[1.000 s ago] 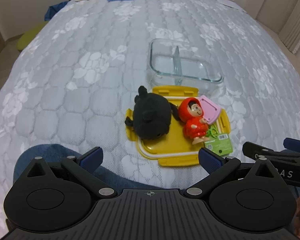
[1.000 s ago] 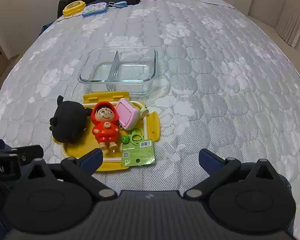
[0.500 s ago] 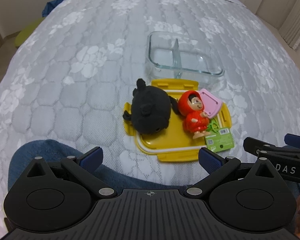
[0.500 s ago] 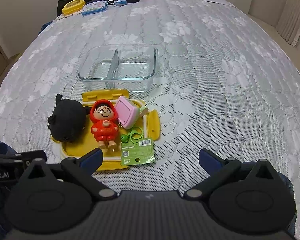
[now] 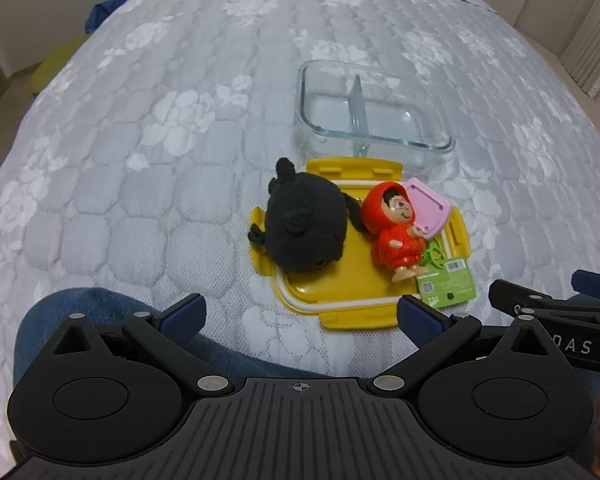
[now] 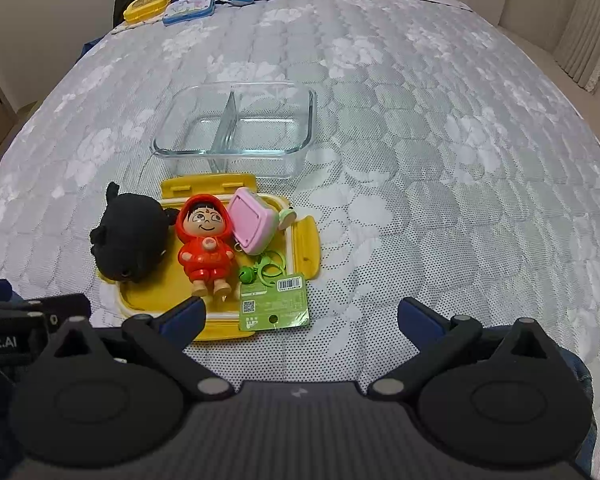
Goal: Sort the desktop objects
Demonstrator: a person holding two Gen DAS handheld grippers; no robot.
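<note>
Both wrist views. We hold the left gripper point(image 5: 300, 312) and the right gripper point(image 6: 302, 312) low over the near edge of the quilted bedspread point(image 6: 420, 160), each with its fingers spread wide apart and nothing between them. The toys lie on a yellow lid point(image 6: 156, 300) near that edge: a black plush toy point(image 6: 130, 240) overhanging the lid's left edge, a red hooded figurine point(image 6: 206, 244) on its back at the middle, and a pink keychain toy point(image 6: 252, 220) leaning at the right, its green ring, bell and green tag point(image 6: 274, 304) spilling over the lid's near right corner. The divided glass container point(image 6: 236, 128) stands just beyond the lid, both compartments bare. We judge the plush soft and light, best pinched across its body; the figurine hard, smooth and likely slippery, best taken across the torso; the pink toy light, its loose tag liable to drag. The glass is heavy and breakable, so releases there should be low
</note>
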